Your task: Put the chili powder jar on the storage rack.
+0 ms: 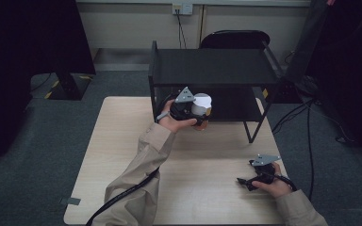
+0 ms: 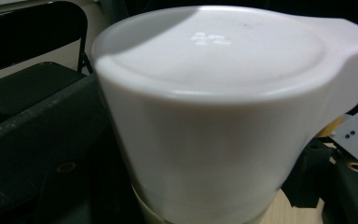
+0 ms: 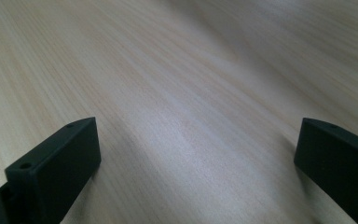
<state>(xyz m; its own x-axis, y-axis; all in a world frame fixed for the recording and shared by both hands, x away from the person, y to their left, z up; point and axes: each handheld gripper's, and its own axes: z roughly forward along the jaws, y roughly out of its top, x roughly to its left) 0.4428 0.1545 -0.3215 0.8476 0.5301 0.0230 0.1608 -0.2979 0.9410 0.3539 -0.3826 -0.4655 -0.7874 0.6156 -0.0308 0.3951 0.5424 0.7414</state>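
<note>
Left claw point(image 1: 199, 113), arm outstretched, grips white-lidded container point(image 1: 201, 104) before black shelf point(image 1: 212, 70).

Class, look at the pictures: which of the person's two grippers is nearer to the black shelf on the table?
Left. The left gripper, shut on a white cup, is right at the front of the black shelf. The right gripper rests open on the table, near its front right corner.

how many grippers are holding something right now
1. The left gripper, in front of the black shelf, is shut on the white container. The right gripper, near the table's right edge, has its jaws open over bare wood.
</note>
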